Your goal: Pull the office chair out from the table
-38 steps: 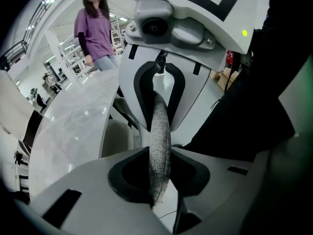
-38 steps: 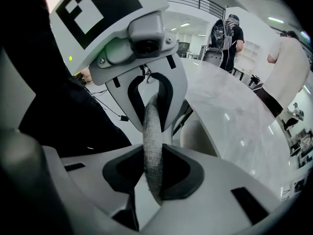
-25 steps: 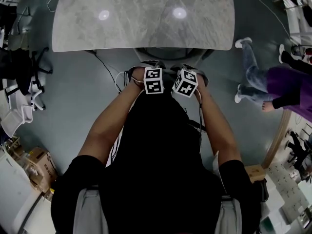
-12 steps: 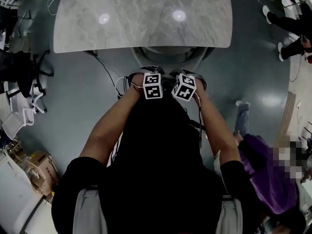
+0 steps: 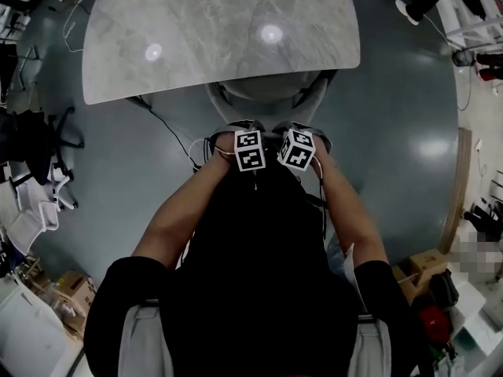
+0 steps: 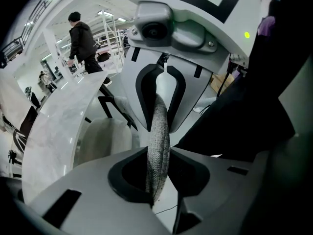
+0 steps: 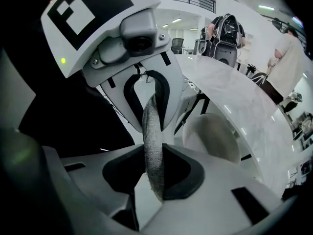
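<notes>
At the chair (image 5: 267, 93), your left gripper (image 6: 157, 180) and right gripper (image 7: 154, 180) are each clamped on the grey fabric rim (image 6: 159, 131) of its back. Compared with a second ago, more seat shows beyond the edge of the table (image 5: 220, 38); the pull is progressing, though the front remains underneath.

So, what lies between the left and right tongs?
The grey fabric edge of the office chair's back, running from the left tongs to the right tongs, both shut on it. The left gripper view shows this.
</notes>
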